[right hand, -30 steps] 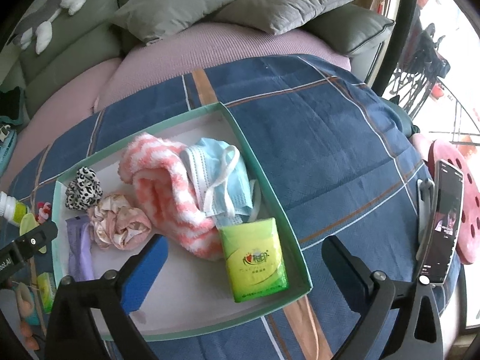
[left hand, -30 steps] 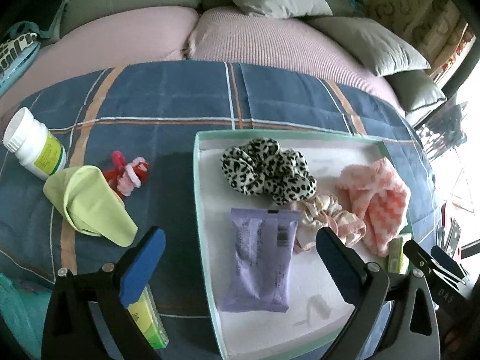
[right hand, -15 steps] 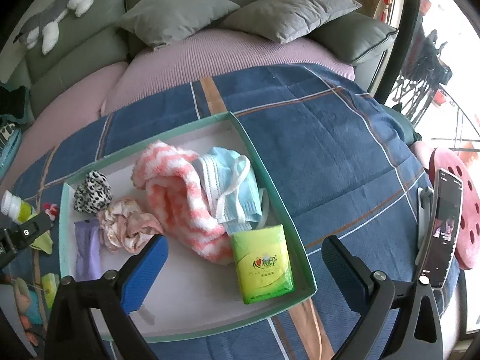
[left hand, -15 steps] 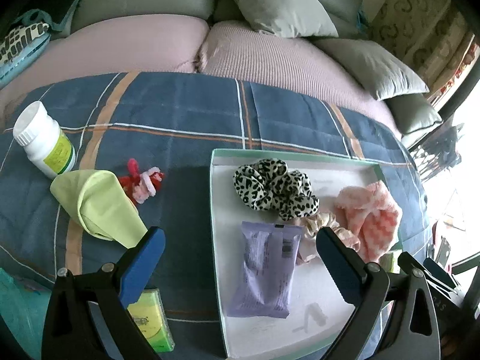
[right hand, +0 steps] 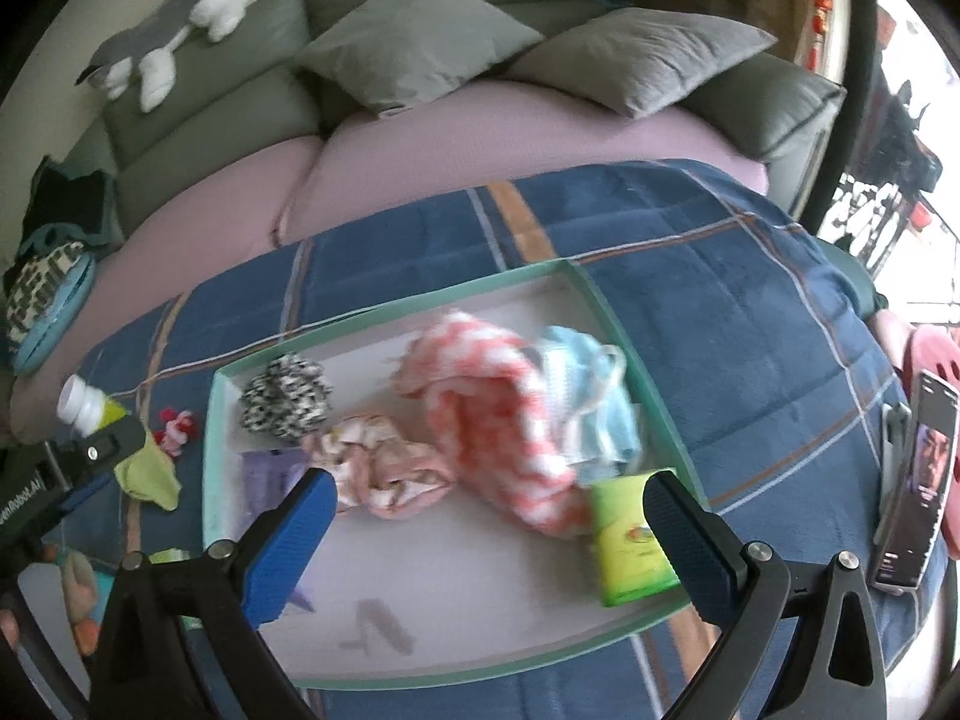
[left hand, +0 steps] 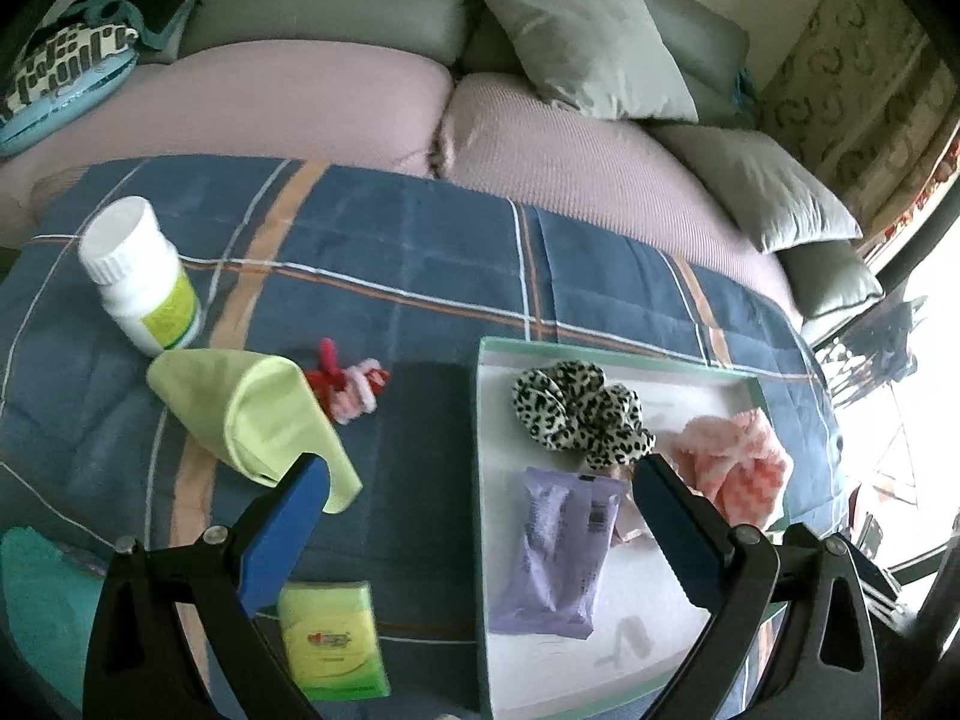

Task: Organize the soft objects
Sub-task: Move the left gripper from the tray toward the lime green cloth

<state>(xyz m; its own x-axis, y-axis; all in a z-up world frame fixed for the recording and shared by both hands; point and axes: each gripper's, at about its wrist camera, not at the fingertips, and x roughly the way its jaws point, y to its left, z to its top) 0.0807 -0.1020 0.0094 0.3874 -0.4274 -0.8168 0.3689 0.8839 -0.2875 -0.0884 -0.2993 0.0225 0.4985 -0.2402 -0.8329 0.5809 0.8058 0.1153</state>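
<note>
A mint-rimmed white tray [left hand: 480, 480] [right hand: 432, 576] lies on a blue plaid blanket. It holds a leopard scrunchie [left hand: 576, 414] [right hand: 288, 399], a purple wipes pack [left hand: 552, 558], a pink scrunchie [right hand: 384, 468], a pink-white fuzzy cloth [left hand: 732, 474] [right hand: 498, 414], a blue face mask [right hand: 594, 402] and a green tissue pack [right hand: 630, 540]. Left of the tray lie a lime cloth [left hand: 252, 414], a red-pink pipe-cleaner toy [left hand: 348, 384] and another green tissue pack [left hand: 330, 642]. My left gripper [left hand: 477, 528] hangs open over the tray's left rim. My right gripper [right hand: 486, 540] is open above the tray, holding nothing.
A white pill bottle [left hand: 138, 276] stands at the blanket's far left. A phone on a stand [right hand: 912, 486] is at the right edge. Grey cushions [right hand: 420, 36] and a pink sofa seat [left hand: 300, 102] lie behind. A teal cloth [left hand: 36, 594] sits near left.
Both grippers have pulled back and up from the tray, so everything looks smaller and lower in view. The left view has shifted left; no object has moved.
</note>
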